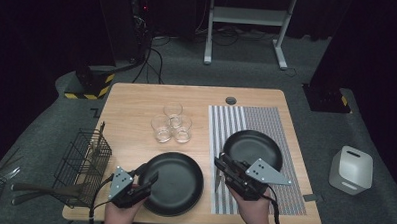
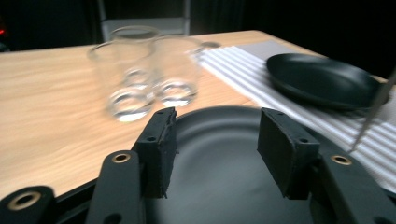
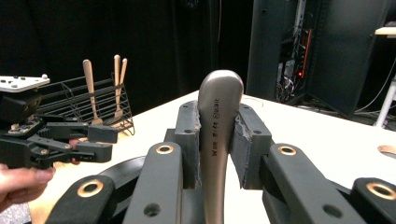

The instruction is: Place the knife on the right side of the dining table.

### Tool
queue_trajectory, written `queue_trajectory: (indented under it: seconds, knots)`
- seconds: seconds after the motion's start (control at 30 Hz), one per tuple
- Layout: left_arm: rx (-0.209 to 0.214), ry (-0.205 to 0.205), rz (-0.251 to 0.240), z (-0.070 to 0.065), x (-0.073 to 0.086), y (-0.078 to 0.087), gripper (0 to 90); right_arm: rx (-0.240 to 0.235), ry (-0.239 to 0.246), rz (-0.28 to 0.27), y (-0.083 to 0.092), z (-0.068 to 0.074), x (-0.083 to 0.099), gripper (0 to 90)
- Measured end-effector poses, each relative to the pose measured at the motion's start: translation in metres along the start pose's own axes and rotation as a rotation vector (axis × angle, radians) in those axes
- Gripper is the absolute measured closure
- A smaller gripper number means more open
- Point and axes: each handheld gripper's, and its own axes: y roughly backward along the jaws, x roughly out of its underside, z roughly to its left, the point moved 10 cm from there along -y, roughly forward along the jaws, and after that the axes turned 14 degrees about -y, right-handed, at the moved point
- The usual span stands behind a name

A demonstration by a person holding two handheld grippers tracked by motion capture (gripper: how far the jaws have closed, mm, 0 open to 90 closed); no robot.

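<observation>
Here, knife (image 3: 219, 135) handle-up, blade down, right hand-held gripper (image 3: 217, 140) clamping.

Matt black plate (image 1: 176, 184) – smooth, dull sheen, second matt black plate (image 1: 252, 149), clear glossy glasses (image 1: 172, 123), brushed-metal knife handle (image 3: 218, 121) with stamped lettering, pale wood-grain table (image 1: 131, 109), ribbed striped cloth mat (image 1: 226, 123), black wire basket (image 1: 82, 163) – wooden utensils (image 3: 116, 79)

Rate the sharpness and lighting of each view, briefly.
High view: the wooden table is evenly lit, the surroundings fall into darkness, and fine detail is soft. Left gripper view: the three glasses are smeared by blur, while the near black plate reads clearer. Right gripper view: the metal handle clamped in the right gripper is sharp, with a dim, dark background.
</observation>
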Motion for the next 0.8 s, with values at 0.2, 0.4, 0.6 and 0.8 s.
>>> queue_trajectory:
  seconds: [0.2,0.4,0.6,0.8]
  knots:
    - [-0.025,-0.001,0.024,0.013,0.017,0.004,43.7,0.026,0.01,-0.001,-0.004,0.003,0.0,74.1]
    - [-0.043,-0.025,0.037,0.008,0.028,0.003,42.9,0.049,-0.003,0.021,-0.009,0.001,-0.001,74.1]
    - [-0.041,0.035,0.062,0.015,0.037,0.004,40.8,0.074,-0.023,0.039,-0.011,-0.001,-0.003,74.1]
    - [-0.03,0.063,0.058,0.019,0.044,0.003,38.4,0.089,-0.027,0.065,-0.016,-0.001,-0.004,74.1]
